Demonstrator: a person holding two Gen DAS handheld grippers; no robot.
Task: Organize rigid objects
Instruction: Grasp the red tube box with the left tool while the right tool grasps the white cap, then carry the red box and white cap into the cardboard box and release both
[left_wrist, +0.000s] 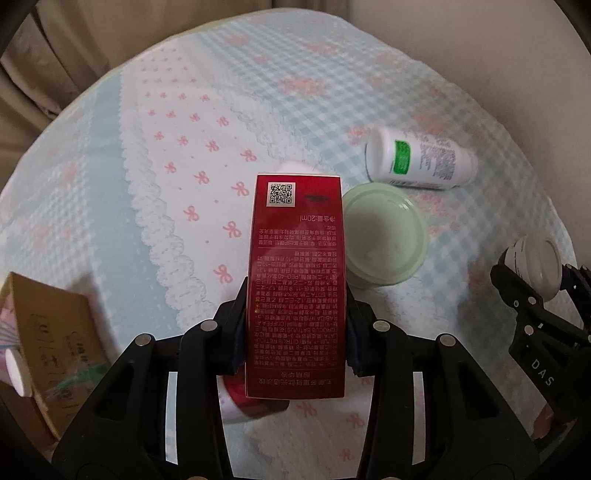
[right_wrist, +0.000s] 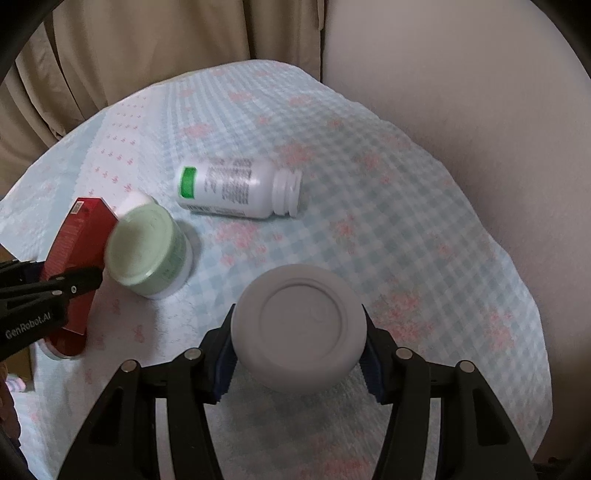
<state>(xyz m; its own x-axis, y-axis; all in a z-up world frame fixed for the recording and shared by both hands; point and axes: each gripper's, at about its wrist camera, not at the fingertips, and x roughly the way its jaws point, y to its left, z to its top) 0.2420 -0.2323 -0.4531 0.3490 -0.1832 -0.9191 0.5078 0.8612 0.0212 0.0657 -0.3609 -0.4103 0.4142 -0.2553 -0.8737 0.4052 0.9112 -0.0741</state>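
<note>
My left gripper (left_wrist: 295, 325) is shut on a tall red carton (left_wrist: 297, 277) with white print and a QR code, held above the cloth; it shows in the right wrist view (right_wrist: 79, 258) at the left edge. My right gripper (right_wrist: 299, 347) is shut on a white round-capped jar (right_wrist: 301, 326), also seen in the left wrist view (left_wrist: 537, 267). A pale green-lidded jar (left_wrist: 382, 236) stands beside the carton. A white bottle with a green label (right_wrist: 236, 192) lies on its side, uncapped.
A checked blue-and-pink cloth (right_wrist: 406, 221) covers the table. A cardboard box (left_wrist: 48, 339) with items sits off the left edge. A red-topped object (left_wrist: 251, 400) lies under the carton. Curtains (right_wrist: 147, 44) hang behind; a pale wall is at the right.
</note>
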